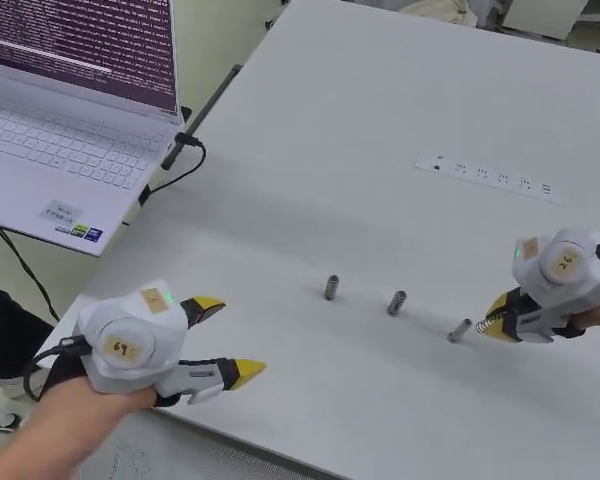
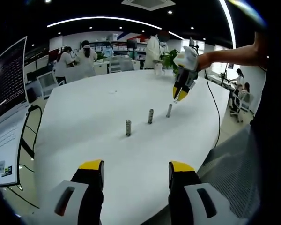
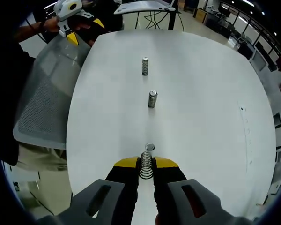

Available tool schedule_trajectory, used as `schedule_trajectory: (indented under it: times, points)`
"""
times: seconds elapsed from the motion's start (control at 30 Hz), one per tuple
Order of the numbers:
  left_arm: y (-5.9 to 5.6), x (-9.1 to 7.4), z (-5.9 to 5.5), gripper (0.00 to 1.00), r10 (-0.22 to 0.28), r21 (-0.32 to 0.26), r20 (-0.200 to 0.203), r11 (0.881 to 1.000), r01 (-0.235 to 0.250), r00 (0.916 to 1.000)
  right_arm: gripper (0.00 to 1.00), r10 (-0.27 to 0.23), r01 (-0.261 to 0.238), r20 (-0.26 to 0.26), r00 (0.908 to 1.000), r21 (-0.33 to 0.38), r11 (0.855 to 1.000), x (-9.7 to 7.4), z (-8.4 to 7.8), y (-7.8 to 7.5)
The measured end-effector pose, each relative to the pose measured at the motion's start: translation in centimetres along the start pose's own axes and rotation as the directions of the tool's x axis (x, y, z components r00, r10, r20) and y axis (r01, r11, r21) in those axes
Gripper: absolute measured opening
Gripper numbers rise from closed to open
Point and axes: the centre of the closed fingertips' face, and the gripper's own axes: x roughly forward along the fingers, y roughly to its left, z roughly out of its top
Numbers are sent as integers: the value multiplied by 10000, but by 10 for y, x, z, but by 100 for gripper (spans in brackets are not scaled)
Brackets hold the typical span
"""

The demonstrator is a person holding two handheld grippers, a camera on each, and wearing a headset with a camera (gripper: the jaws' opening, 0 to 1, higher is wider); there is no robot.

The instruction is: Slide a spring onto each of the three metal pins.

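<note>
Three upright metal pins stand in a row on the white table [image 1: 380,130]. The left pin [image 1: 331,288] and the middle pin [image 1: 397,302] each wear a spring. The right pin [image 1: 460,330] is bare. My right gripper [image 1: 492,325] is shut on a spring [image 3: 146,165], holding it just beside the bare pin [image 3: 150,147]. The spring's tip [image 1: 483,324] points at that pin. My left gripper [image 1: 228,338] hangs open and empty at the table's near left edge, well away from the pins [image 2: 150,116].
An open laptop [image 1: 70,100] sits at the far left, with a black cable [image 1: 180,160] trailing over the table's edge. A white power strip [image 1: 490,178] lies at the back right. Perforated grey sheet [image 3: 47,93] runs below the near edge. People sit at distant desks.
</note>
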Motion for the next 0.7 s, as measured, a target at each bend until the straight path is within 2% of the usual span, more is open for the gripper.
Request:
schedule_trajectory:
  times: [0.23,0.7]
  points:
    - [3,-2,0,51,89,-99,5,9999,-89,10000,9,88,-90,-91,9999,-174,9998,4,3,-5]
    - [7,-4,-6,50,188,-252,-130,9995,-192,9997,9,271,-283,-288,9992,-418,9987,12,5,-5]
